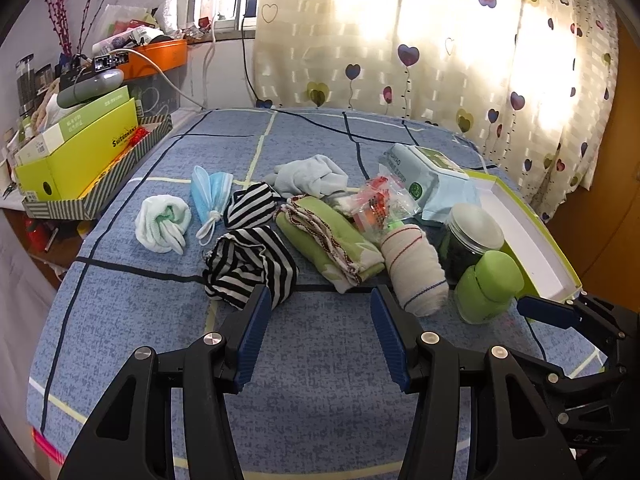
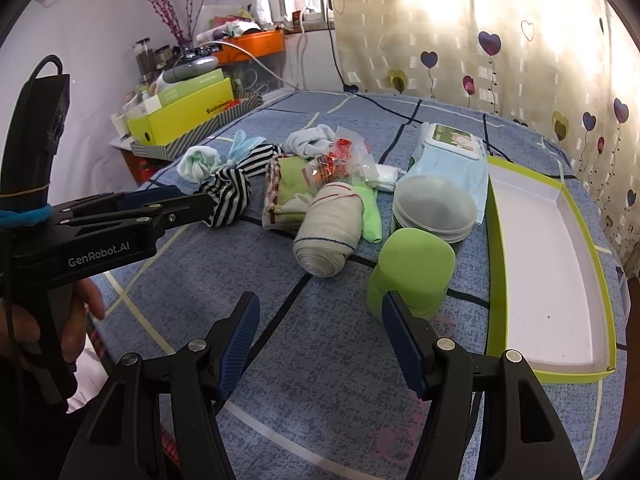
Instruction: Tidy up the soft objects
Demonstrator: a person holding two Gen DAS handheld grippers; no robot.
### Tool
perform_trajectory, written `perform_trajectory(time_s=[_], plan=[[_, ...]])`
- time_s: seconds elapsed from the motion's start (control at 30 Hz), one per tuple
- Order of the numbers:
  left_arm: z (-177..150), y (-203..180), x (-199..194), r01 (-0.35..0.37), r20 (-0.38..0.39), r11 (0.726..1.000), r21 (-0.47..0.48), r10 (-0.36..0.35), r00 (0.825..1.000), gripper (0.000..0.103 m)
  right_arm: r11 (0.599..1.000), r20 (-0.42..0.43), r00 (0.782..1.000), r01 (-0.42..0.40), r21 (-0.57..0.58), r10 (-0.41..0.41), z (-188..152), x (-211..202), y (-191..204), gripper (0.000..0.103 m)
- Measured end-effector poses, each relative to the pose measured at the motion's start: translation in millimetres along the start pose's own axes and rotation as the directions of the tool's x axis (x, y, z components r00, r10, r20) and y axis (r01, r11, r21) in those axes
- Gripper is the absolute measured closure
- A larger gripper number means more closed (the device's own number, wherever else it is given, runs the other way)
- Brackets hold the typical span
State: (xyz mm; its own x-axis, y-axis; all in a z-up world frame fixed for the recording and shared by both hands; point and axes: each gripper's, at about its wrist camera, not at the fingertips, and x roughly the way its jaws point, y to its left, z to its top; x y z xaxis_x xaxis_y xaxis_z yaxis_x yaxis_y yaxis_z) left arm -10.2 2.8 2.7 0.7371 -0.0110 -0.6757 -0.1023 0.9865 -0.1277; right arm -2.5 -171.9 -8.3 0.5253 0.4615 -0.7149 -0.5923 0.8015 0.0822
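Both your jaws stand wide and hold nothing: left gripper [image 1: 318,320], right gripper [image 2: 320,328]. The striped cloth [image 1: 250,270] lies bunched on the bed [image 1: 320,380] just past your left jaws; light, limp, so pinch its thickest fold. Tray [image 2: 548,240] sits right.

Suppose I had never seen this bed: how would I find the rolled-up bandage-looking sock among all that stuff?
Start at the long green-edged white tray on the blue checked bedspread. Beside it stand a squat green container and a clear-lidded jar; just past the container lies the rolled sock. It alone is a cream cylinder, with thin red and blue stripes.
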Motion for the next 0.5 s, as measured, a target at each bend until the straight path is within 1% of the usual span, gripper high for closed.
perform_trajectory(time_s=[0.1,0.17,0.5], plan=[[0.6,-0.3,1.1,-0.002,-0.005,1.000,0.002,0.002,1.000,0.050,1.000,0.005,1.000,-0.005,-0.001,0.005,-0.2,0.0,0.8,0.038],[0.9,-1.2,0.6,-0.002,-0.004,1.000,0.004,0.002,1.000,0.050,1.000,0.006,1.000,-0.010,0.000,0.010,1.2,-0.6,0.8,0.036],[1.5,-0.3,0.6,0.008,-0.001,1.000,-0.003,-0.008,1.000,0.050,1.000,0.012,1.000,-0.027,-0.015,0.027,5.2,-0.2,3.8,0.035]])
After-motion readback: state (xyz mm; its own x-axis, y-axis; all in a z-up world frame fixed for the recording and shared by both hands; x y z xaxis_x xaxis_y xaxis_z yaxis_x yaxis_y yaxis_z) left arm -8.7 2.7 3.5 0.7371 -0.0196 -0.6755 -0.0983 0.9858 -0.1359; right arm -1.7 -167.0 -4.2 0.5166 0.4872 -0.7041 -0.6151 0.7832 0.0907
